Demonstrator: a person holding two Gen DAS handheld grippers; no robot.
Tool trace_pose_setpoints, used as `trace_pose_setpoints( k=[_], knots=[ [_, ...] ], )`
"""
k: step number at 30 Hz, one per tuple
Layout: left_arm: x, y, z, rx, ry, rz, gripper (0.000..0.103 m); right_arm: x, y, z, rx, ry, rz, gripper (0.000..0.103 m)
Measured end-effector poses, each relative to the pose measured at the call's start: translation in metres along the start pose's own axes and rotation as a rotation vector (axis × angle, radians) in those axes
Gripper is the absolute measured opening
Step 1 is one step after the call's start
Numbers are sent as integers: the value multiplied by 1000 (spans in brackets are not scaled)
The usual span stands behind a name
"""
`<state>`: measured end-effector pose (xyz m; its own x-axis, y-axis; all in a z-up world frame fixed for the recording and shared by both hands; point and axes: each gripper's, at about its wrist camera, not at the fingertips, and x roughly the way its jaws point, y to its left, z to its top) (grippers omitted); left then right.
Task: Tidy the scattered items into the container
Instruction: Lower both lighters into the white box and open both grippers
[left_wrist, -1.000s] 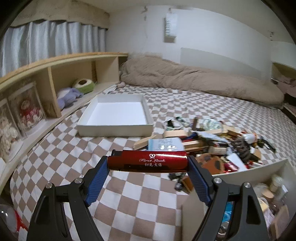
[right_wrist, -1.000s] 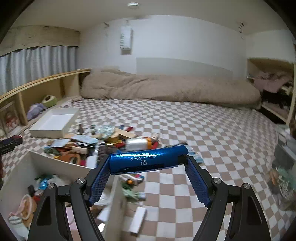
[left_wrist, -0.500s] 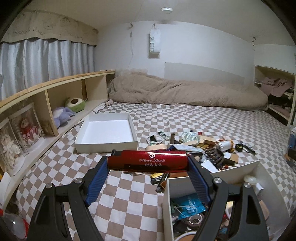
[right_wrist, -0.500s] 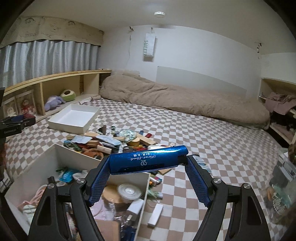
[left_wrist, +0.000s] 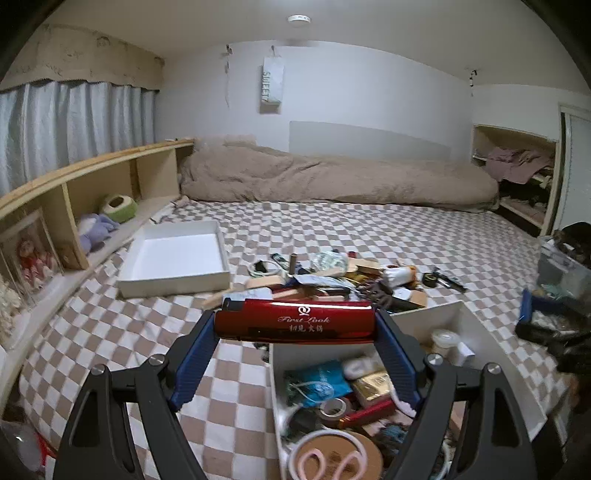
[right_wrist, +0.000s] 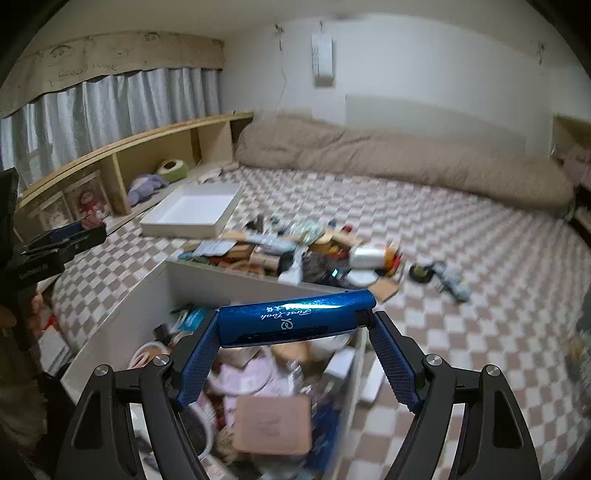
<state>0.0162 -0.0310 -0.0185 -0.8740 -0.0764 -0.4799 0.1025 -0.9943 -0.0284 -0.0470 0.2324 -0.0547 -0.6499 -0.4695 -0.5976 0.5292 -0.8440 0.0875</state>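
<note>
Left tongs (left_wrist: 295, 325) clamp a red lighter (left_wrist: 295, 321) crosswise between their blue pads, held above the near edge of the white storage box (left_wrist: 491, 354) on the checkered bed (left_wrist: 369, 229). Right tongs (right_wrist: 293, 325) grip a blue lighter (right_wrist: 295, 319) the same way, over the same box (right_wrist: 122, 317), already crowded with odds and ends. Beyond the box lies the pile of scattered items (left_wrist: 343, 277); left of it, a shallow white tray (left_wrist: 173, 284).
</note>
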Motion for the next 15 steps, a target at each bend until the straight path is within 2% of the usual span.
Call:
trace_pose_setpoints(
  k=[5, 9, 15],
  knots=[
    [-7, -4, -8, 4, 11, -28, 83, 10, 6, -13, 46, 108, 67, 81],
    [-9, -8, -15, 1, 32, -46, 83, 19, 14, -27, 65, 233, 114, 81],
    [-7, -21, -27, -1, 69, -108, 83, 21, 25, -39, 43, 343, 77, 81]
  ],
)
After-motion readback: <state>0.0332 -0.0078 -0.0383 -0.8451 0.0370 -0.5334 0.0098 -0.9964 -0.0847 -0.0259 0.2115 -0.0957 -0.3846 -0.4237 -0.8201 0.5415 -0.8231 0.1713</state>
